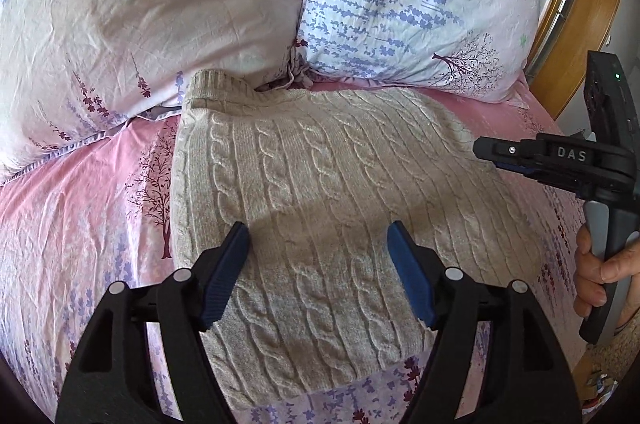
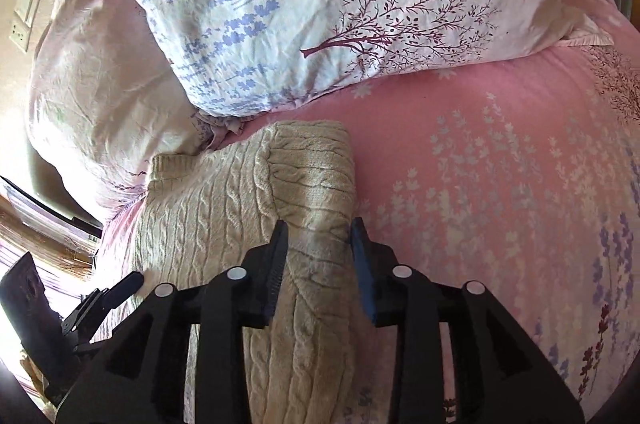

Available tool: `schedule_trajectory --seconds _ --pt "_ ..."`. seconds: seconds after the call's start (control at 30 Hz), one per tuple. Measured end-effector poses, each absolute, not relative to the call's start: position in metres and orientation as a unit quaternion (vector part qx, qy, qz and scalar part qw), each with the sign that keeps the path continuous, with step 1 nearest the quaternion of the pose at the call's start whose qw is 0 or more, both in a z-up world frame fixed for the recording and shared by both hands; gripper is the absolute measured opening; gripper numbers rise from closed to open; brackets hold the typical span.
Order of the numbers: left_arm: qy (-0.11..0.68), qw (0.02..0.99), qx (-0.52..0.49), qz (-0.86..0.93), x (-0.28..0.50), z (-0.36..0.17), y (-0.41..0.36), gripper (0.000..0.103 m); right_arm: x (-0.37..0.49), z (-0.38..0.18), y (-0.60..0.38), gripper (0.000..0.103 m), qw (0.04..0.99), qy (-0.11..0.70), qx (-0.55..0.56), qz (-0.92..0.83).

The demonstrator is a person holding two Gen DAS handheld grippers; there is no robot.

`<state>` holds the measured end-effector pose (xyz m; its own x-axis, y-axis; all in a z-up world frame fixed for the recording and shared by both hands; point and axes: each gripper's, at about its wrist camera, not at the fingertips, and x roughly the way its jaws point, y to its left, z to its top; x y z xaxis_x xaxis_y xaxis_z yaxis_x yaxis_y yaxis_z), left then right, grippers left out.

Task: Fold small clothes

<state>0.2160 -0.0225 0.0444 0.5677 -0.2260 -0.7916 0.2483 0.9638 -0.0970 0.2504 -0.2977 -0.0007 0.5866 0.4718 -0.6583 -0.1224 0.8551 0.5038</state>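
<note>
- Beige cable-knit sweater point(image 1: 320, 208) lies flat on the pink floral bedsheet point(image 1: 80, 224), its ribbed far end butting against the two floral-print pillows point(image 1: 160, 4); already folded into a narrow rectangular panel, sides apparently tucked
- Long axis of the panel runs from the near hem away toward the pillows, roughly in line with the left gripper's pointing direction
- Left gripper point(image 1: 318, 276), black frame with blue pads, hovers over the near half of the sweater; jaws spread wide, nothing between them, no visible contact with the knit
- Right gripper point(image 2: 319, 272) sits at the sweater's right side, over the folded-in sleeve strip point(image 2: 312, 176); jaws partly apart and straddling that strip; whether the pads press the fabric cannot be told from this view
- Left wrist view shows the right gripper point(image 1: 486, 152) side-on at the right edge of the panel, level with its middle; jaw gap not readable from there
- Key relation: near hem is directly under and behind the left gripper, right edge is under the right one, so each tool is nearest its own side
- Judgement: next step is likely a cross fold, near hem carried along the long axis toward the pillows; that needs both grippers on the near corners, so the right one would have to come back toward the hem
</note>
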Motion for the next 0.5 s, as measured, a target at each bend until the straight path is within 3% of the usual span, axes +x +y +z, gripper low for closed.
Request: schedule_trajectory --seconds 0.23,0.37,0.5 --pt "0.437 0.892 0.025 -0.115 0.2 0.046 -0.017 0.072 0.221 -0.013 -0.299 0.047 0.847 0.448 0.217 0.186" --pt "0.436 0.892 0.037 -0.115 0.194 0.035 -0.014 0.072 0.209 -0.033 -0.277 0.045 0.867 0.458 0.133 0.142" --pt "0.427 0.895 0.074 -0.108 0.192 0.025 -0.026 0.079 0.204 -0.025 -0.268 0.045 0.883 0.444 0.097 0.115"
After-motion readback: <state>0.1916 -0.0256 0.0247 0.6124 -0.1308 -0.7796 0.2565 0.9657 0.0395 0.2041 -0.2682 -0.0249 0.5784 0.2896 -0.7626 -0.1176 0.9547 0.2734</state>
